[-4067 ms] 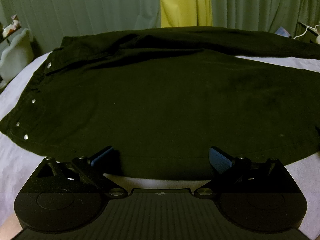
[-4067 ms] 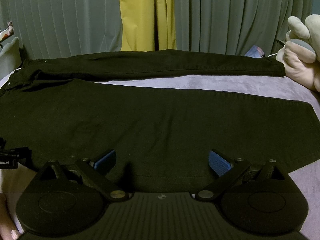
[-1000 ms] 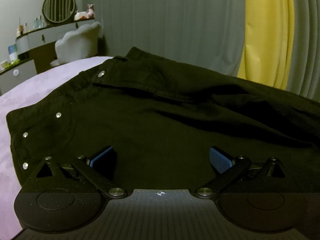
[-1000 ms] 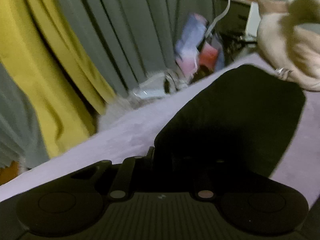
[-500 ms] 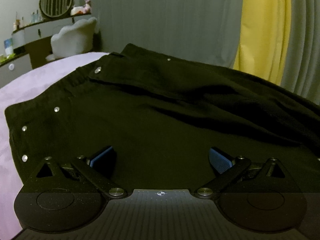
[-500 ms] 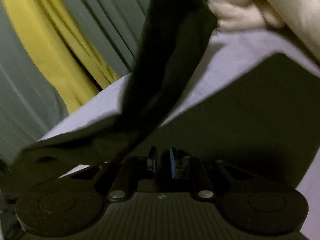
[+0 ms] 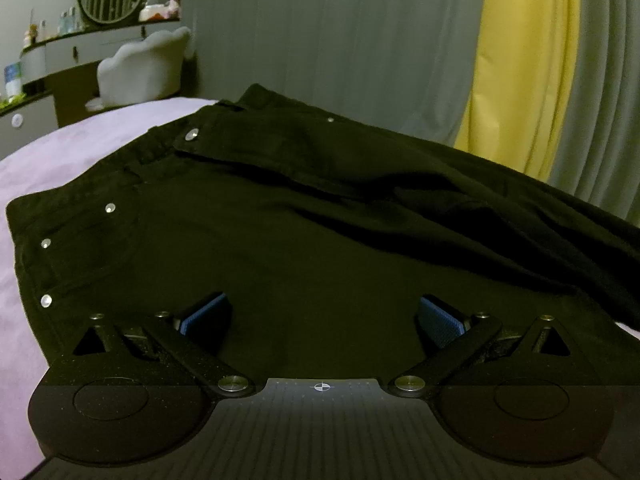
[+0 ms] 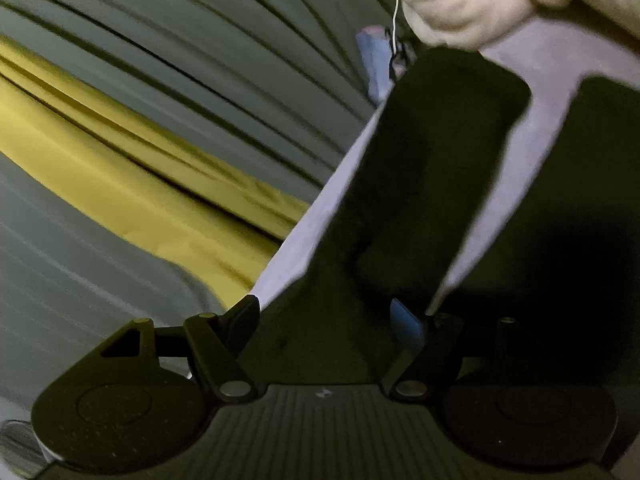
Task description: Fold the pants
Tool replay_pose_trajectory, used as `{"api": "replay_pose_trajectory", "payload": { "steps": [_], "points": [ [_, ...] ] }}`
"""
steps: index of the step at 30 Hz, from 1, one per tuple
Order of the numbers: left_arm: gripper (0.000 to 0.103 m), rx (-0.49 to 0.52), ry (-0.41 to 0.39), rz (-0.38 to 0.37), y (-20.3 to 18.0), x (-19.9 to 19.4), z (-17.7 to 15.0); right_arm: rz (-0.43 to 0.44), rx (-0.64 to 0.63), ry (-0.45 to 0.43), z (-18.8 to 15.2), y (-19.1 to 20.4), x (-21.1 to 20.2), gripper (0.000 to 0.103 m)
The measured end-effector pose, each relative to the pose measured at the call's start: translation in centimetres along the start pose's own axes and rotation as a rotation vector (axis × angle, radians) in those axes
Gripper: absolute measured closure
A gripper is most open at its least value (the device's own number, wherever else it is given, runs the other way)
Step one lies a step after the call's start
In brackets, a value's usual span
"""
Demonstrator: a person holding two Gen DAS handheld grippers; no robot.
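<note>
Black pants (image 7: 304, 216) spread on a purple bed (image 7: 60, 156), waist end at the left of the left view, shiny studs down the near edge. Far leg lying along the back, by the grey and yellow curtain (image 7: 520, 60).

Left hand-held gripper (image 7: 322, 316) low over the near part of the pants, blue pads (image 7: 204, 314) wide apart, nothing held.

Right hand-held gripper (image 8: 326, 316) tilted hard, view blurry. Fingers apart, with dark cloth running up between them to the upper right of the frame. Hard to tell if that cloth is touching a pad or just lying in front; no squeeze on it, though. Leg ends near a cream plush toy (image 8: 460, 4) at the top right. A second dark leg at the right edge, with a strip of purple bed between the two.

Task looks barely begun. Legs not yet laid one on top of the other. No fold across the middle yet. Left to do, most likely: bring one leg over the other, smooth flat, then fold the length in half or thirds toward the waist.
</note>
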State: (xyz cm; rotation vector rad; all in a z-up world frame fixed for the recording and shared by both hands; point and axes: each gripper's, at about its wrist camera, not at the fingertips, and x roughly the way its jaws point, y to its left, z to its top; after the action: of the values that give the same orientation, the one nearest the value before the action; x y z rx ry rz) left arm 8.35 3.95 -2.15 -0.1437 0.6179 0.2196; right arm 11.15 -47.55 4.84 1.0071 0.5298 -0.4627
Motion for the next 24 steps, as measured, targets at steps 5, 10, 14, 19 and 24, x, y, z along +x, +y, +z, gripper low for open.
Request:
{"api": "replay_pose_trajectory", "payload": {
  "steps": [5, 10, 14, 19, 24],
  "points": [
    [0.000, 0.011, -0.002, -0.006, -0.1, 0.1, 0.1, -0.152, -0.016, 0.014, 1.7, 3.3, 4.5, 0.032],
    [0.000, 0.020, -0.001, -0.011, -0.2, 0.1, 0.1, -0.346, 0.029, 0.068, 1.8, 2.9, 8.0, 0.063],
    [0.000, 0.004, -0.018, -0.026, 0.2, -0.1, 0.5, -0.226, 0.070, 0.068, 0.8, 2.4, 7.1, 0.088],
    [0.000, 0.005, -0.276, -0.037, 0.5, -3.5, 2.1, -0.018, -0.064, -0.007, -2.8, 1.5, 0.0, 0.090],
    [0.000, -0.011, -0.322, -0.290, -0.3, -3.3, 6.0, -0.010, -0.112, 0.005, -7.0, -3.3, -2.4, 0.094]
  ]
}}
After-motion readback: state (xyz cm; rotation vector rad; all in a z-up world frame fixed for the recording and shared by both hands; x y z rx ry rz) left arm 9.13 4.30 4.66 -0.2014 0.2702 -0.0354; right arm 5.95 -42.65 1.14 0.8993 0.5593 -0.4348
